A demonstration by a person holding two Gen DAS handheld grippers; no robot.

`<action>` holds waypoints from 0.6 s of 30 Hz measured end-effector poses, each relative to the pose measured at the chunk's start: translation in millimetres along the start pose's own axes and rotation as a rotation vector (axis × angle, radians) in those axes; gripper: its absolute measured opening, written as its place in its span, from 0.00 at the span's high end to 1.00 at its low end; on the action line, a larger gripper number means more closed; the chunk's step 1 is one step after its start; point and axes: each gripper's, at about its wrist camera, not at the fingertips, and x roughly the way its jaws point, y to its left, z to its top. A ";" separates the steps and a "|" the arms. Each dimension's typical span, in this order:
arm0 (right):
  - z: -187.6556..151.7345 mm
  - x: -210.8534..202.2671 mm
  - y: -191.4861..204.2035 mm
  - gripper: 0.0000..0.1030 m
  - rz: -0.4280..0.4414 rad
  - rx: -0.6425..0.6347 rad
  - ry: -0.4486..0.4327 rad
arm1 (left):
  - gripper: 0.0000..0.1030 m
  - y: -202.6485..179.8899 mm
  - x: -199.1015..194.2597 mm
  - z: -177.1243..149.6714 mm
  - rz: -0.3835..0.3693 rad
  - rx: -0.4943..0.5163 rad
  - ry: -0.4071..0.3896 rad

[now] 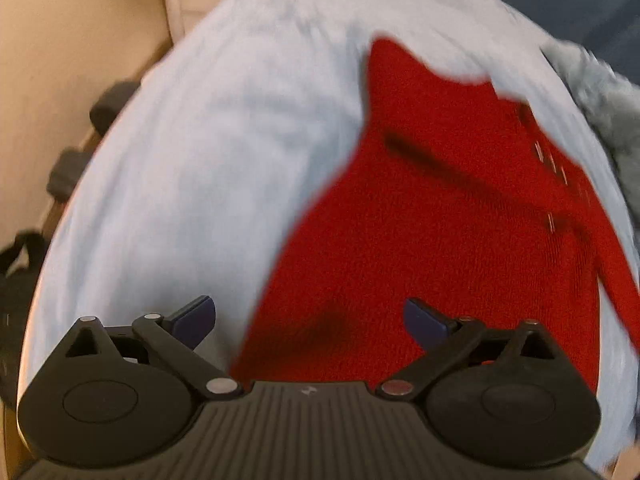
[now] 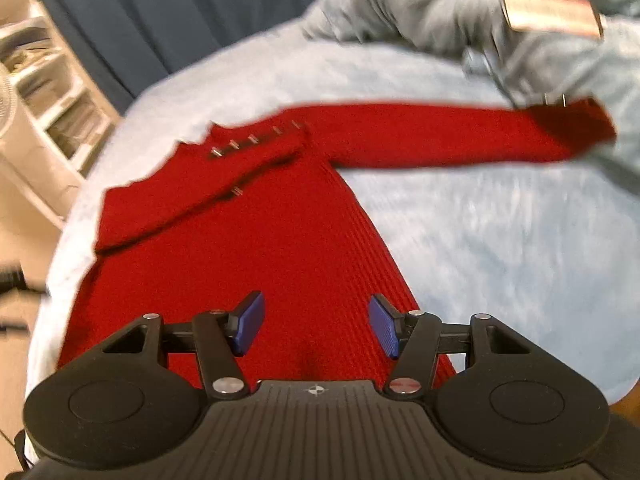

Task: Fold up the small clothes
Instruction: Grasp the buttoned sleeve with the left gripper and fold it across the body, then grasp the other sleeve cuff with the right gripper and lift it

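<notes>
the red sweater (image 2: 280,240) lies flat on the pale blue blanket (image 2: 500,248), one sleeve (image 2: 440,136) stretched out to the side, the other folded across the chest. the left gripper (image 1: 308,320) stands wide apart and empty over the hem; the right gripper (image 2: 316,324) is part open, holding nothing. risk, as i judge it: a pad could pinch blanket along with knit (both are soft), dragging the fold askew, or snag the small metal buttons (image 2: 252,140).

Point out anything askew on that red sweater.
The red sweater lies unevenly on the blue blanket: one sleeve is folded across the chest, while the other sleeve stretches straight out, its cuff at the grey clothes. No damage visible.
</notes>
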 end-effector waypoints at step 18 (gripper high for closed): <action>-48.2 -139.9 53.7 0.33 0.120 -0.139 -0.162 | 0.00 -63.1 -110.7 -183.3 -0.081 0.148 -0.133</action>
